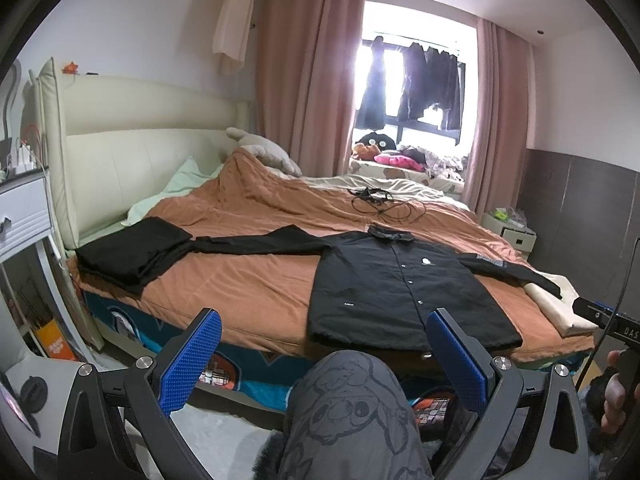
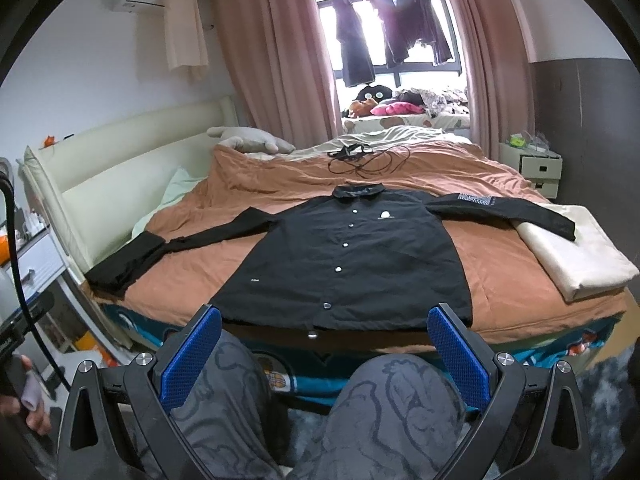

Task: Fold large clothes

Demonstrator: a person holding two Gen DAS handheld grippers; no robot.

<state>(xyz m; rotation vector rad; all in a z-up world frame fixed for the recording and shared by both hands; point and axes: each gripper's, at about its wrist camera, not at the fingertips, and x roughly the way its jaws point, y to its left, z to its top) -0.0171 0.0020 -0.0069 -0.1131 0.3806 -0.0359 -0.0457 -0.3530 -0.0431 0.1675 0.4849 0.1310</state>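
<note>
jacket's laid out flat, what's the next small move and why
Probably reach the right gripper to the right sleeve and fold it across the jacket. Both grippers are open and empty, short of the bed; the buttoned jacket lies flat, sleeves spread, this cuff draped over a cream cloth.

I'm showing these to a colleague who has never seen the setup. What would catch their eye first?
Most striking is the black button-up jacket spread flat, front up, on the orange bedspread, sleeves stretched out to both sides. Next comes the bright window at the back, with dark clothes hanging in it between pink curtains. Near the bottom, the open left gripper and open right gripper frame the person's patterned grey trousers.
</note>
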